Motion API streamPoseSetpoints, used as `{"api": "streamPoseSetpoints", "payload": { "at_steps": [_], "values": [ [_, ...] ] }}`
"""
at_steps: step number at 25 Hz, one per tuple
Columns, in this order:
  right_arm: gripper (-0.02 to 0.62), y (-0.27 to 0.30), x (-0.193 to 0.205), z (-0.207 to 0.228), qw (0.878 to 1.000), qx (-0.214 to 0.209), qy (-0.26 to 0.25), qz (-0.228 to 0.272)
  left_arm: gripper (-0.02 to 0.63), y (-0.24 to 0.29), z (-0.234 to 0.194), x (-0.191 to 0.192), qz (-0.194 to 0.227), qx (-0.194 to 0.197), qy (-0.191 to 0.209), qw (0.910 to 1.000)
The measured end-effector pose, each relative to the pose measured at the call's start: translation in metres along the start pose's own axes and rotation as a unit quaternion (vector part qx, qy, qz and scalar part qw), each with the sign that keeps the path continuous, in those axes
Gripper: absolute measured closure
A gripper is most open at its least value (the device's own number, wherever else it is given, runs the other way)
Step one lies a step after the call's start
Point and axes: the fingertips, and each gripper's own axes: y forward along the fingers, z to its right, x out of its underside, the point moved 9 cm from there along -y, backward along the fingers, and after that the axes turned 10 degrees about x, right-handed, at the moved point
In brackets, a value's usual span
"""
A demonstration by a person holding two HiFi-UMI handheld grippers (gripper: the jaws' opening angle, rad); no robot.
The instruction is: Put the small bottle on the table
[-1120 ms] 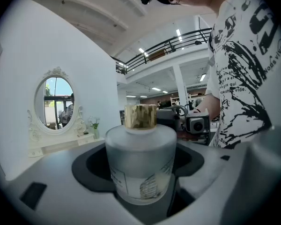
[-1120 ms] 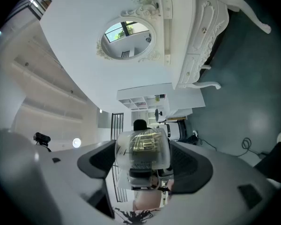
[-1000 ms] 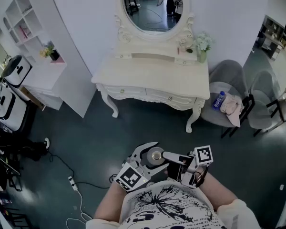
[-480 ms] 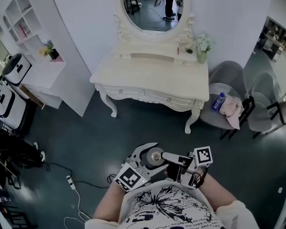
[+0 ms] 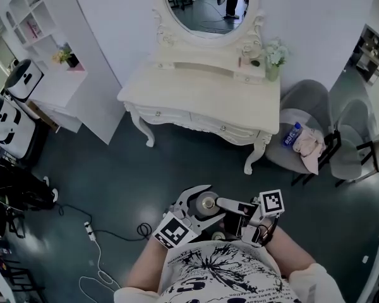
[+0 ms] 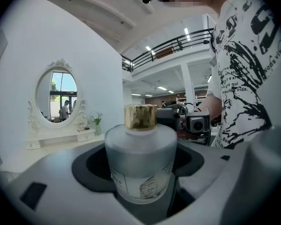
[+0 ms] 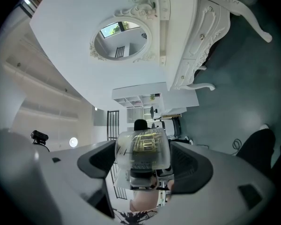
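frosted small bottle (image 6: 140,168), gold cap (image 6: 140,116), held upright

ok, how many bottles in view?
2. Small bottle held between left gripper and right gripper; water bottle on the grey chair right of the dressing table. Items on it too small to tell.

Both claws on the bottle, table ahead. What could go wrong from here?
1. Left claw and right claw both grip the small bottle; a mistimed release may drop it on the floor.
2. Cable lies on the floor left of the path to the table: possible snag.
3. Flower vase at the table's back right: may get knocked.
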Motion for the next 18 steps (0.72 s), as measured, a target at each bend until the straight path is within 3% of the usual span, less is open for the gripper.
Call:
{"api": "streamPoseSetpoints", "payload": {
  "at_steps": [8, 18],
  "values": [
    [0.227, 0.025, -0.043, 0.007, 1.0, 0.0, -0.002, 0.014, 0.256, 0.004, -0.053, 0.013, 0.002, 0.018, 0.003, 0.9998],
    [0.227, 0.116, -0.135, -0.005, 0.998, -0.009, -0.009, 0.061, 0.256, -0.027, -0.19, 0.02, 0.006, 0.059, 0.026, 0.9979]
  ]
}}
